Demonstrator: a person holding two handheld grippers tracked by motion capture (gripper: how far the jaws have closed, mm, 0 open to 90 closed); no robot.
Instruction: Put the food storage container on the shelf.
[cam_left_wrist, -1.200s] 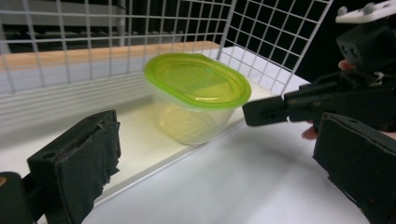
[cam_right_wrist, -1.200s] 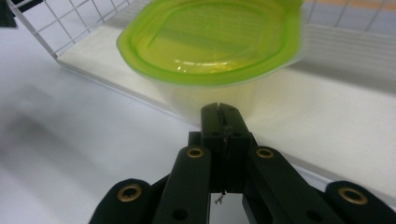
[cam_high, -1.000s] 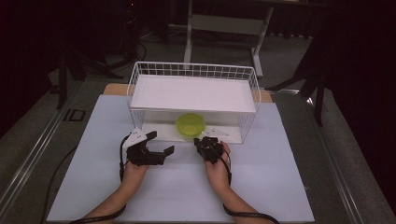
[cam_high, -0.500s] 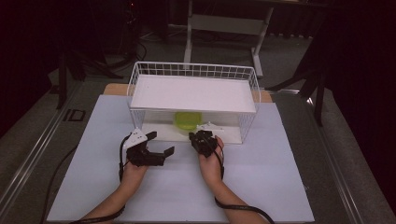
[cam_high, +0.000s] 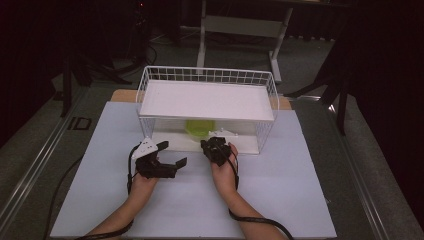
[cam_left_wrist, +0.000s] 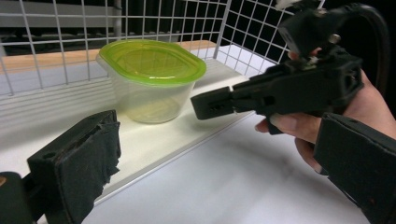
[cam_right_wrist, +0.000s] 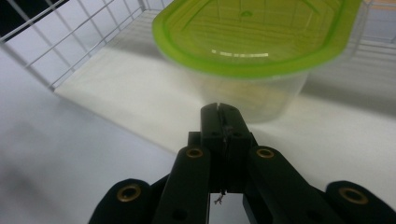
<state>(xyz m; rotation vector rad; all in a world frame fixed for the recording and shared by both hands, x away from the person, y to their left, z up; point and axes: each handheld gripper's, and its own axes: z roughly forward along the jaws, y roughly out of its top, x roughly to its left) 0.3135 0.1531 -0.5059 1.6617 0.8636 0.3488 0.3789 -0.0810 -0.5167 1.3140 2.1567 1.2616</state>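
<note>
High view, near to far: left gripper (cam_high: 172, 154), jaws spread wide, nothing between them; right gripper (cam_high: 214, 148), jaws pressed together, holding nothing, at the lower shelf's front edge; green-lidded container (cam_high: 200, 127) on that shelf inside the wire rack (cam_high: 207, 76).

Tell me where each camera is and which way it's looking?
High view: above the person's side, looking forward and down at the wire rack; both forearms, left gripper and right gripper show.
Left gripper view: rides that gripper, faces the green-lidded tub; its open jaws show.
Right gripper view: faces the tub closely; its shut jaws show.
All three share the tub.
</note>
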